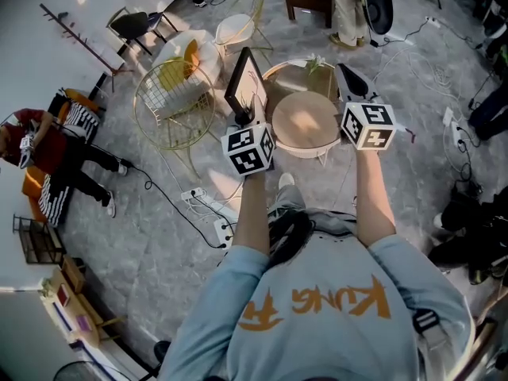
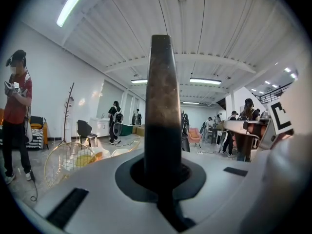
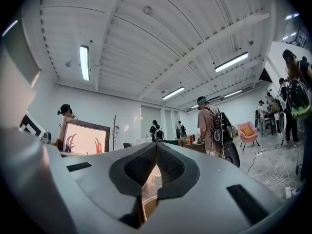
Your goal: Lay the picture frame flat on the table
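Observation:
The picture frame (image 1: 244, 82) has a dark wooden border and stands upright above the left edge of the round wooden table (image 1: 305, 121). My left gripper (image 1: 241, 120) is shut on its lower edge. In the left gripper view the frame (image 2: 162, 106) shows edge-on, rising from between the jaws of the left gripper (image 2: 163, 174). The right gripper view shows the frame's face (image 3: 84, 136), pale with red marks. My right gripper (image 1: 347, 78) hovers over the table's right side. In its own view the right gripper (image 3: 156, 145) has its tips together and holds nothing.
A gold wire chair (image 1: 171, 101) and a white chair (image 1: 236, 30) stand left of the table. A small plant (image 1: 315, 63) sits at the table's far rim. A power strip with cables (image 1: 210, 209) lies on the floor. A person (image 1: 55, 145) stands at the left, and others walk about.

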Motion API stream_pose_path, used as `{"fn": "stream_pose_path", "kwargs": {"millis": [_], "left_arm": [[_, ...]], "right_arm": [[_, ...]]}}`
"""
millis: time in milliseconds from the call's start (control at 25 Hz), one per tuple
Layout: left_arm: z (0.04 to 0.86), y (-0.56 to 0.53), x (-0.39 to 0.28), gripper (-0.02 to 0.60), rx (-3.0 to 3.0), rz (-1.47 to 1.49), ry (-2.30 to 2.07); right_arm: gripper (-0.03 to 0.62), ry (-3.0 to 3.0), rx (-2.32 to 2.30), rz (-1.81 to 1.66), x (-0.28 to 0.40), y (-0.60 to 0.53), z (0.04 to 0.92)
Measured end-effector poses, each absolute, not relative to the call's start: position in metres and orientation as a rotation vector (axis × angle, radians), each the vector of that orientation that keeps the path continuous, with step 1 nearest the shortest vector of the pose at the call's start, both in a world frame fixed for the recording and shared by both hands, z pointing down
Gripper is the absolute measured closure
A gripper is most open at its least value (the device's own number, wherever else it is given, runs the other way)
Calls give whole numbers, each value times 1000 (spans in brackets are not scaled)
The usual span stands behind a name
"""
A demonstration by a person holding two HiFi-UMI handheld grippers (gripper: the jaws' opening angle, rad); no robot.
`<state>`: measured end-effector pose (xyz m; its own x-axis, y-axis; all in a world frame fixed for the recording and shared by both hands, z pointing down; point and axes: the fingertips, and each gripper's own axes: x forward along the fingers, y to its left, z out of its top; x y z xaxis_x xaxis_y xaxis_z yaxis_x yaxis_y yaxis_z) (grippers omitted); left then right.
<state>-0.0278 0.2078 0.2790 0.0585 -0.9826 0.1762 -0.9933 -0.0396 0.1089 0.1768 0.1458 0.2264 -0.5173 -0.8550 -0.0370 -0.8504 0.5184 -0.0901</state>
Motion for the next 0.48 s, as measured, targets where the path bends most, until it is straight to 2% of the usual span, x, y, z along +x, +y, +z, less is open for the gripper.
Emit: {"fn": "stream_pose_path", "kwargs": {"millis": [480], "left_arm": [[284,159,-20,555,2178,45,-1959]], "right_arm": [[596,2650,-1569,-73,190,111,226]]}}
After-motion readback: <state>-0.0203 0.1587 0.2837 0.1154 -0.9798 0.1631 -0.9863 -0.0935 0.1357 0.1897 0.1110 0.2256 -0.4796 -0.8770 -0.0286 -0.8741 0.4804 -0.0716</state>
